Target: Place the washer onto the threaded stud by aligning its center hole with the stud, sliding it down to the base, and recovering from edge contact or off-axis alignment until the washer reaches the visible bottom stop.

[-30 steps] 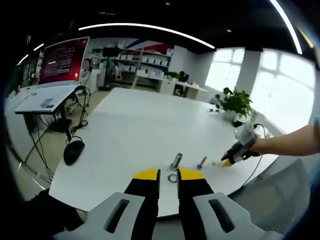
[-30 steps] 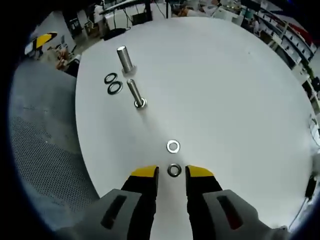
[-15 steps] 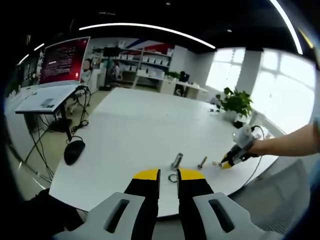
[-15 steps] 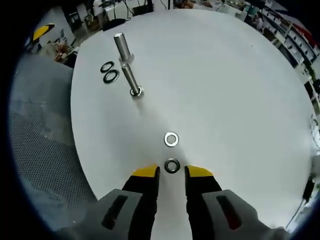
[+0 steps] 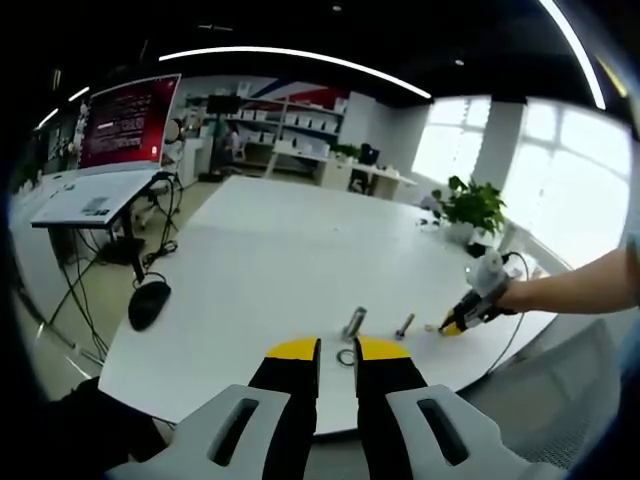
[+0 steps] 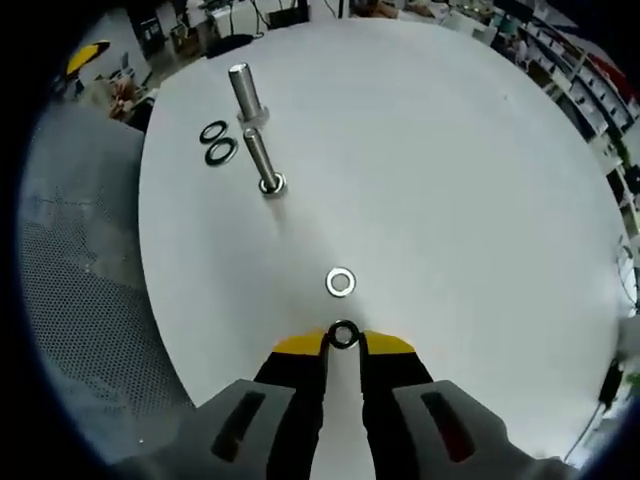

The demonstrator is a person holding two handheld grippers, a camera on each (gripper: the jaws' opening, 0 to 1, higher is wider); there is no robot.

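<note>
My right gripper is shut on a dark steel washer that lies on the white round table, a yellow tip at each side of the ring. A bright washer lies just beyond it. Farther off stand a threaded stud and a smooth metal post, with two dark washers beside them. In the left gripper view, my left gripper hangs open at the table's near edge above a dark washer. The post, the stud and the right gripper lie beyond.
A mesh chair stands by the table's edge close to the stud. In the left gripper view a person's arm reaches in from the right. A potted plant sits at the table's far side, and a desk with a screen stands at the left.
My right gripper's jaws have come together onto the dark washer, which lay free between them before. The left gripper has stayed still and open.
</note>
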